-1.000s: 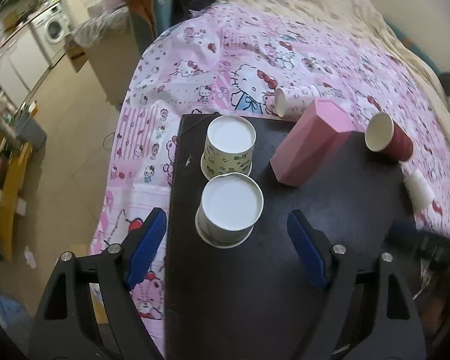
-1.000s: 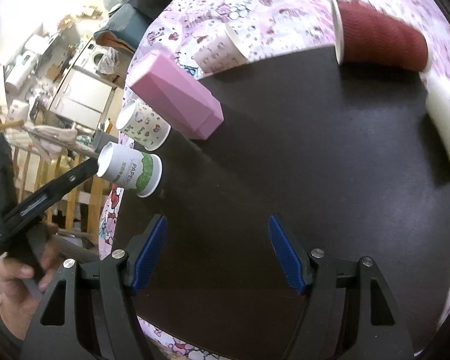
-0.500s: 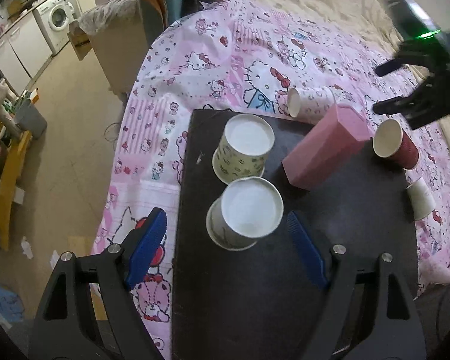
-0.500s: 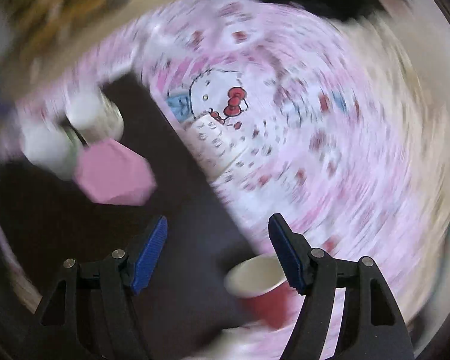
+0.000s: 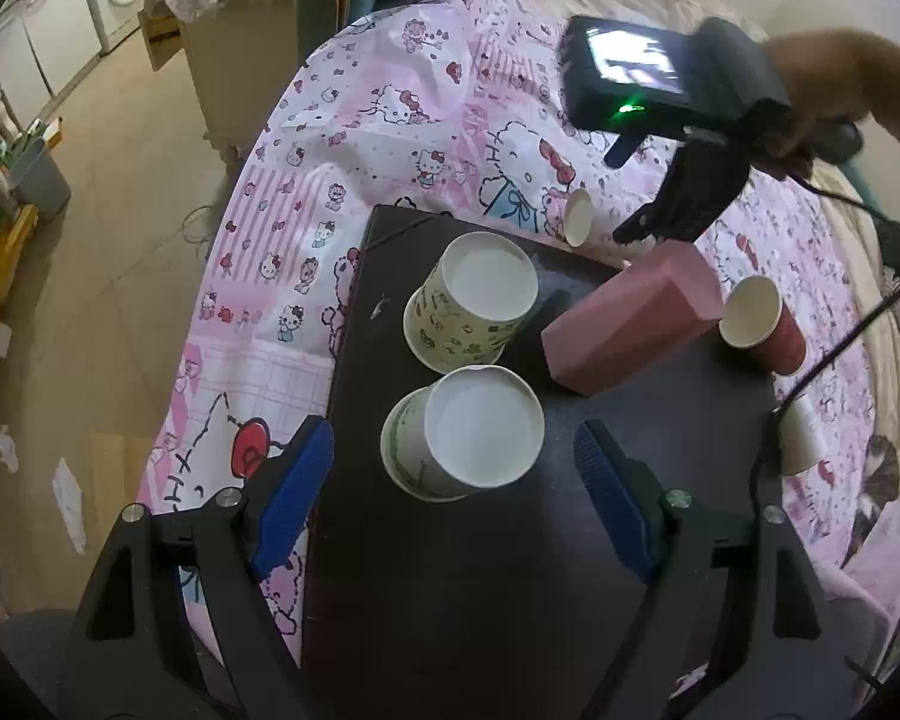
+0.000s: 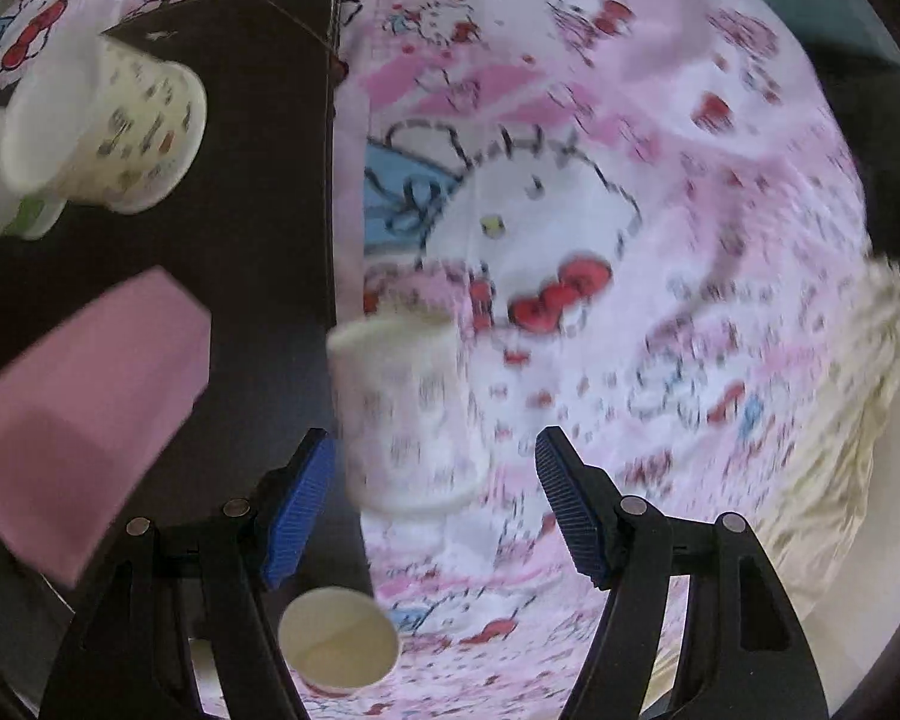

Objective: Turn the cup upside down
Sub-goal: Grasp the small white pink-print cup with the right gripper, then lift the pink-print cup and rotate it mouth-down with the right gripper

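White paper, printed with small pink figures, the cup [image 6: 411,414] lies on its side on the pink cartoon-print bedsheet [image 6: 630,138], just beside the edge of the dark bench [image 6: 270,192]. Its blurred body sits between the blue pads of the right claw [image 6: 435,483], which stand apart without pressing it. The left claw [image 5: 453,468], also spread wide, hangs over an upturned green-printed paper cup [image 5: 450,450] on the bench, near a pink faceted block [image 5: 630,324].

From both wrists we look steeply down; both views share the pink block [image 5: 633,324] and board [image 5: 450,600].
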Demonstrator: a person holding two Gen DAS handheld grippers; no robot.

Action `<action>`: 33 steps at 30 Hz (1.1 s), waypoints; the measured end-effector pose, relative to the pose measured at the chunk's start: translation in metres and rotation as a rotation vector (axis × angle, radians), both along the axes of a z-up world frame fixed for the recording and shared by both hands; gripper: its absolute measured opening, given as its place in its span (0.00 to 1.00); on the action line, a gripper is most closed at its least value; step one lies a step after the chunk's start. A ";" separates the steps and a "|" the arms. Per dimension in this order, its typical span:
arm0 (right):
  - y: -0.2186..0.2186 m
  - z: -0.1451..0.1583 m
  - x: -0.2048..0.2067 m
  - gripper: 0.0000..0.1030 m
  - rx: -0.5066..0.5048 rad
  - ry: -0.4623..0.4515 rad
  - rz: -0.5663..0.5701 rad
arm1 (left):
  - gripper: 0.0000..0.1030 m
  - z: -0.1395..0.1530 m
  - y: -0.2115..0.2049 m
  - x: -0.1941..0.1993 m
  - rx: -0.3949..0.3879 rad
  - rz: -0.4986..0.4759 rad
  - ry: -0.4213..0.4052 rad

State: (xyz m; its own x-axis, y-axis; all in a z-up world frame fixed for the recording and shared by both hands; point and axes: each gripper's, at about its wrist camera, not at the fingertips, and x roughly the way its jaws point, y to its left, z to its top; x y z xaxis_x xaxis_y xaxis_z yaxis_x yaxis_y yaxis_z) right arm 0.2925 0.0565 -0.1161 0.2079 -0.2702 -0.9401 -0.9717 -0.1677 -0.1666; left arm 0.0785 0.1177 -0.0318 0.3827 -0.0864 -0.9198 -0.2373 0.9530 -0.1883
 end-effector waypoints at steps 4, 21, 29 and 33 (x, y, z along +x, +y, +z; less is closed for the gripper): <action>0.009 -0.022 -0.005 0.69 -0.070 0.036 0.051 | 0.78 -0.005 0.003 0.001 -0.029 0.013 0.024; -0.031 0.011 0.028 0.60 0.008 0.004 -0.226 | 0.78 -0.003 0.008 -0.001 -0.019 0.039 0.001; -0.119 0.062 0.005 0.60 0.145 0.049 -0.515 | 0.78 0.000 0.007 -0.007 0.008 0.050 -0.022; -0.150 0.067 -0.052 0.60 0.219 0.104 -0.624 | 0.78 0.002 0.004 -0.011 0.032 0.051 -0.033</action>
State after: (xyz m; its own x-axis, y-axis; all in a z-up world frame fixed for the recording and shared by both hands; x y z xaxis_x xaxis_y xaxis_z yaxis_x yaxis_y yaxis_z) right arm 0.2403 -0.0934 -0.0490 -0.0200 -0.1112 -0.9936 -0.8884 0.4579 -0.0334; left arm 0.0679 0.1220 -0.0299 0.4158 -0.0373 -0.9087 -0.2797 0.9455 -0.1668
